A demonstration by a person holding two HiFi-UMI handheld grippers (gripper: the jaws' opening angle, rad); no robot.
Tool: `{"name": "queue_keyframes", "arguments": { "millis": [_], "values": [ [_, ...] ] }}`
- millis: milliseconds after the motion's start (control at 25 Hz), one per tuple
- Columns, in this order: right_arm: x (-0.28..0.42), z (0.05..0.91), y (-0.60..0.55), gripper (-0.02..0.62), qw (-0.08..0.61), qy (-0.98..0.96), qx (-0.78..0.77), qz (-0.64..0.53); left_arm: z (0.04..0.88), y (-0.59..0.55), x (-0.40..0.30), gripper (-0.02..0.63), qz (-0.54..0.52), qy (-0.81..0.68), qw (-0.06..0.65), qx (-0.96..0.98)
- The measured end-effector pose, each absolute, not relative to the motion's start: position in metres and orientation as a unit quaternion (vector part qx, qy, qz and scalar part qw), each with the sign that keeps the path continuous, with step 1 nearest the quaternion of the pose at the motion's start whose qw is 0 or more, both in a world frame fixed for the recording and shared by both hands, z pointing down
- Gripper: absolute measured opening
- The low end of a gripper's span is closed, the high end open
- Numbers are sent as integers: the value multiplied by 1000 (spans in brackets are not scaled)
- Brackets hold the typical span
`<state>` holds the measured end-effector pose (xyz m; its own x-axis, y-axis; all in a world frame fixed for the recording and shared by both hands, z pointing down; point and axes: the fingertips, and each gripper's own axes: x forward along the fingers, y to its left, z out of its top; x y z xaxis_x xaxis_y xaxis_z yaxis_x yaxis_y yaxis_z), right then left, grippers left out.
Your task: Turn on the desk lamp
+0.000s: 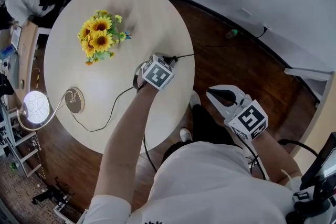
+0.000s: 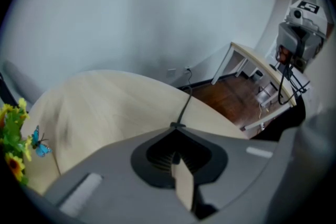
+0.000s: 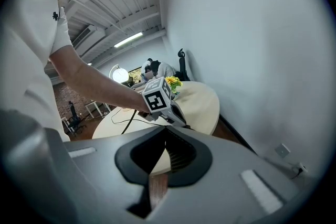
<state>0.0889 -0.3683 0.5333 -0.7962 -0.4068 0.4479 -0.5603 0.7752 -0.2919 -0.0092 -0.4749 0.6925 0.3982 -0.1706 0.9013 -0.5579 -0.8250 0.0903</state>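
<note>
a: so, what did the left gripper [image 1: 171, 60] have hold of?
b: the cord [image 2: 185, 105]. its jaws were pressed together on it, and the cord ran straight out from the tips, off the far edge of the table [image 1: 147, 2] and down toward the wall.
a: and where was the lamp [image 1: 35, 107]?
b: well behind that gripper and off to its left, at the table's rim. its head glowed white, hanging out past the edge, and its base [image 1: 75, 100] sat on the tabletop. the cord looped from the base across the table to the gripper.
a: anything else near it?
b: flowers [image 1: 98, 36] on the table to its left, apart from the cord.
a: the right gripper [image 1: 211, 93]?
b: jaws together, nothing between them. it hung off the table, over the floor [image 1: 236, 60], with the left gripper ahead of it and the table's edge just beyond its tips.
</note>
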Motion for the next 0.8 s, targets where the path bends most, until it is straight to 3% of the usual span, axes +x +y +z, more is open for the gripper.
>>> {"name": "queue_keyframes", "arguments": {
  "millis": [480, 800],
  "values": [
    [70, 514, -344, 0, 182, -935, 246, 181, 619, -447, -13, 17, 412, -268, 157, 856],
    [50, 482, -281, 0, 172, -948, 232, 136, 503, -345, -13, 18, 227, -284, 164, 917]
  ]
}}
